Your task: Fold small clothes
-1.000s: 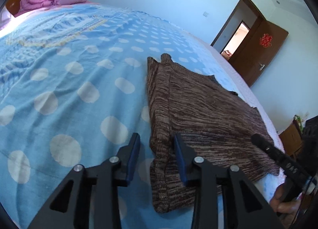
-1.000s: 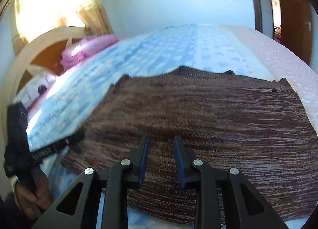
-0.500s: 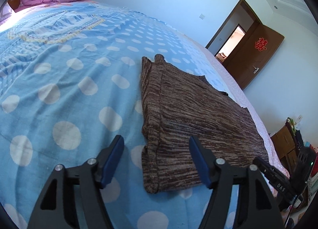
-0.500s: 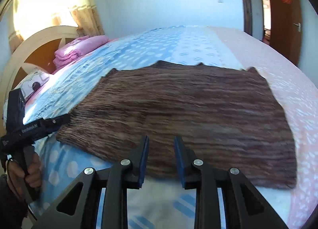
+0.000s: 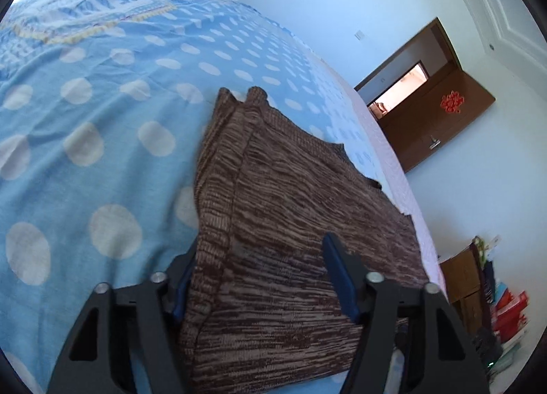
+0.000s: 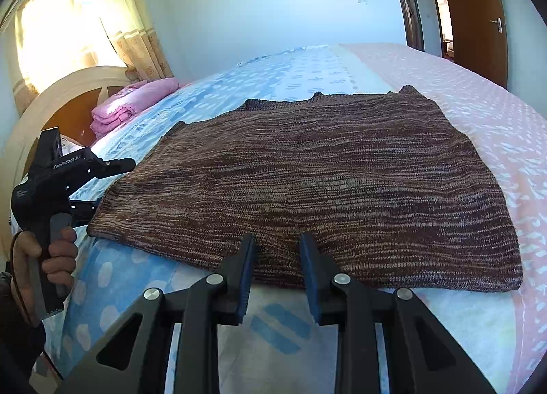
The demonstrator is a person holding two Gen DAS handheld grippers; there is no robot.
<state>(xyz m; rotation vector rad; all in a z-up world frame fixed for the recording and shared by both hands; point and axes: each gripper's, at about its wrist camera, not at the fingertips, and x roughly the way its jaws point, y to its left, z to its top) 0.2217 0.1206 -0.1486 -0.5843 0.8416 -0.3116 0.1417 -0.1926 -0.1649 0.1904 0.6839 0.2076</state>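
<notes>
Bedroom, mid-fold: brown knit garment point(image 6: 307, 182) lies flat on blue polka-dot bedspread point(image 5: 85, 120). At its left edge, my left gripper point(image 5: 259, 277) has fingers spread wide, one under and one over corner — not yet pinched. My right gripper point(image 6: 276, 264), fingers slightly apart, sits at near hem. Best close left fully on both layers, grip right equally deep — lift evenly.

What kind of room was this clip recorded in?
A home bedroom, most likely: a brown knit garment lies on a bed with a polka-dot blue sheet, folded pink bedding sits by the curved headboard, and there is a wooden door.
</notes>
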